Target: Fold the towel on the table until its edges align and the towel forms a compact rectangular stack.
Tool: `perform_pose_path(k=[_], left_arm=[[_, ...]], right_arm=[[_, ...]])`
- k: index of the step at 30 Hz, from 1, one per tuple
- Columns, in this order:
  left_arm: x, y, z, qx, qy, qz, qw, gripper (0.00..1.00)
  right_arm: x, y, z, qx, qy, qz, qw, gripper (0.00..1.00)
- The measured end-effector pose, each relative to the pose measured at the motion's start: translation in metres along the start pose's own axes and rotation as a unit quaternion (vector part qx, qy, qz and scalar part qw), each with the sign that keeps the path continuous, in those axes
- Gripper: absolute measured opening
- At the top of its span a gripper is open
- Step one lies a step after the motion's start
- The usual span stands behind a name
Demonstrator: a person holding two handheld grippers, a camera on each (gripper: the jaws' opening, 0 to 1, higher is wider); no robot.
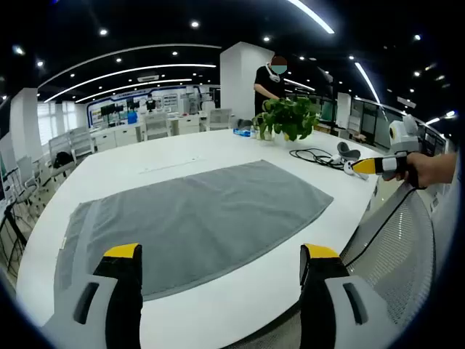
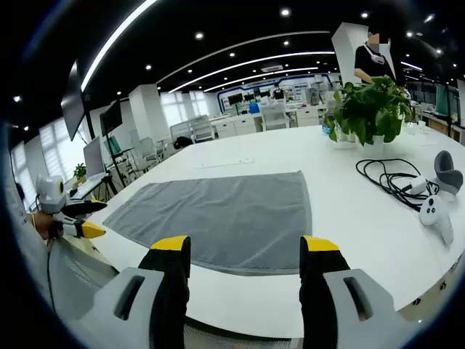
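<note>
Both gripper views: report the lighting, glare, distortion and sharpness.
Left gripper view: bright ceiling strips, even light, grey towel sharp and flat on the white table, whose edge bows with the fisheye. Right gripper view: same even light, soft sheen on the table, towel crisp, own tongs open, slightly soft up close.

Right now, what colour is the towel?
Grey; the towel shows best in the right gripper view.
</note>
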State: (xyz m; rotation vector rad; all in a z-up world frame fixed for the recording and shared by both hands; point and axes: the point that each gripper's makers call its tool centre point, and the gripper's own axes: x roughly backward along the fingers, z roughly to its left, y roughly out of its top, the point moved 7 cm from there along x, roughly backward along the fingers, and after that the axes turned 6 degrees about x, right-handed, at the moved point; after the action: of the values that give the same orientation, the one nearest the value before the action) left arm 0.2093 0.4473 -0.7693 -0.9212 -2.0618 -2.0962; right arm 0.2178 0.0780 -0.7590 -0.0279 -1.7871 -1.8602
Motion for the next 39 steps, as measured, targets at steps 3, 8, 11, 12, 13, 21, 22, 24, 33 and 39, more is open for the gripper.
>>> perform_pose_path(k=[3, 8, 11, 12, 13, 21, 22, 24, 33, 39], left_arm=[[0.0, 0.0, -0.001, -0.004, -0.001, 0.002, 1.0, 0.91], [-0.001, -0.001, -0.003, -0.016, -0.004, 0.004, 0.9999, 0.89], [-0.001, -0.001, -0.003, -0.022, -0.004, 0.005, 0.9997, 0.88], [-0.001, -0.001, -0.003, -0.023, -0.004, 0.005, 0.9997, 0.88], [-0.001, -0.001, -0.003, -0.024, -0.004, 0.006, 0.9997, 0.88], [-0.001, -0.002, -0.003, -0.022, -0.002, 0.007, 0.9997, 0.87], [-0.002, -0.002, -0.002, -0.023, -0.002, 0.008, 0.9997, 0.87], [-0.002, -0.002, -0.002, -0.022, -0.002, 0.007, 0.9997, 0.85], [-0.017, -0.005, 0.008, -0.034, -0.001, 0.019, 0.9992, 0.85], [-0.013, -0.002, 0.028, 0.053, 0.029, -0.014, 0.9981, 0.86]], right_arm=[[0.0, 0.0, 0.0, 0.0, 0.0, 0.001, 1.0, 0.6], [0.0, 0.0, 0.001, 0.001, 0.002, 0.0, 1.0, 0.59], [0.0, -0.001, 0.0, 0.001, 0.002, 0.002, 1.0, 0.59], [0.0, -0.001, 0.001, 0.0, 0.002, 0.002, 1.0, 0.59], [0.0, -0.001, 0.001, 0.001, 0.002, 0.003, 1.0, 0.58], [0.0, -0.001, 0.0, 0.0, 0.004, 0.006, 1.0, 0.57], [0.0, -0.001, 0.001, 0.0, 0.004, 0.005, 1.0, 0.57], [0.0, -0.001, 0.001, 0.001, 0.005, 0.004, 1.0, 0.55], [-0.001, -0.001, 0.002, 0.003, 0.013, 0.007, 0.9999, 0.55], [-0.002, -0.002, 0.001, 0.003, 0.017, 0.01, 0.9998, 0.55]])
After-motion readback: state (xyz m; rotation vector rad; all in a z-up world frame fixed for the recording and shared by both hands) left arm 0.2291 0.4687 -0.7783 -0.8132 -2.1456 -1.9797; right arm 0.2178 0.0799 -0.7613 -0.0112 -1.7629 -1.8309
